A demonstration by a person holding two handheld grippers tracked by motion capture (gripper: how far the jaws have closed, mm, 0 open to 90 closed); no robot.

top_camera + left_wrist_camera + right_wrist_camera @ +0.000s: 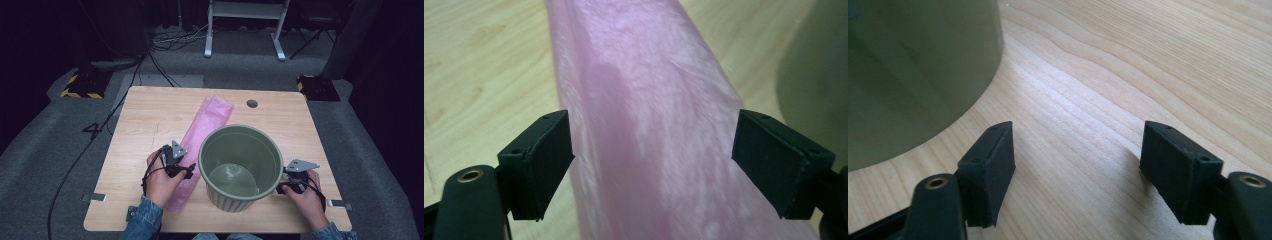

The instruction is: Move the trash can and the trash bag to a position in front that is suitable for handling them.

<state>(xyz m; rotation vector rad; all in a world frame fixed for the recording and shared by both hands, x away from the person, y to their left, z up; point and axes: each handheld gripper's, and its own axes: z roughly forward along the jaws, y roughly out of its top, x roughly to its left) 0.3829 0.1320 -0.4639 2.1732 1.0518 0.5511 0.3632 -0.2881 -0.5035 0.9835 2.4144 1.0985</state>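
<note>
A long pink plastic bag [202, 137] lies flat on the wooden table [145, 115], running from the back centre toward the front left. A green ribbed bin [241, 167] stands upright and empty at the front centre, over the bag's right edge. My left gripper [186, 171] is open above the bag's near part; in the left gripper view the pink bag [649, 130] lies between the spread jaws, untouched. My right gripper [286, 183] is open just right of the bin, low over bare wood, with the bin's wall [913, 70] to its left.
A small round grommet hole [252, 103] sits near the table's back edge. Cables [100, 130] trail off the left side onto the grey floor. A white desk frame [245, 25] stands behind the table. Metal clips [94, 197] mark the front corners.
</note>
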